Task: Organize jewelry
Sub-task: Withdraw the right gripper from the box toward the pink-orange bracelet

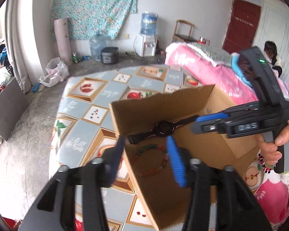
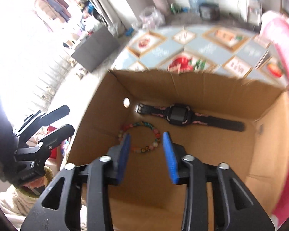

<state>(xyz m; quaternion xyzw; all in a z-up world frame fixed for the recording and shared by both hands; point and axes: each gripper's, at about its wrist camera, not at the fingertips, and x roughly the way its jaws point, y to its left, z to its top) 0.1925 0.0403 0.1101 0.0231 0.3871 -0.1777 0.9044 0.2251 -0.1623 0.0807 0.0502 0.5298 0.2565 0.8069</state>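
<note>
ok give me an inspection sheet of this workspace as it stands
surface: table with fruit-print tile cloth.
job's things: open brown cardboard box holding a black and pink wristwatch and a multicoloured bead bracelet, lying apart.
clutter: nothing seen beside the box.
grippers: left gripper open, fingers either side of the box wall; right gripper open above the bracelet, holding nothing.
cables: nothing seen on the table.
surroundings: pink floral bedding, water dispenser, seated person.

The box (image 2: pixel 212 88) stands on the table (image 1: pixel 90 115). Inside lie the watch (image 2: pixel 176 114) and bracelet (image 2: pixel 144 127). The watch lies behind the bracelet, toward the far wall.
</note>
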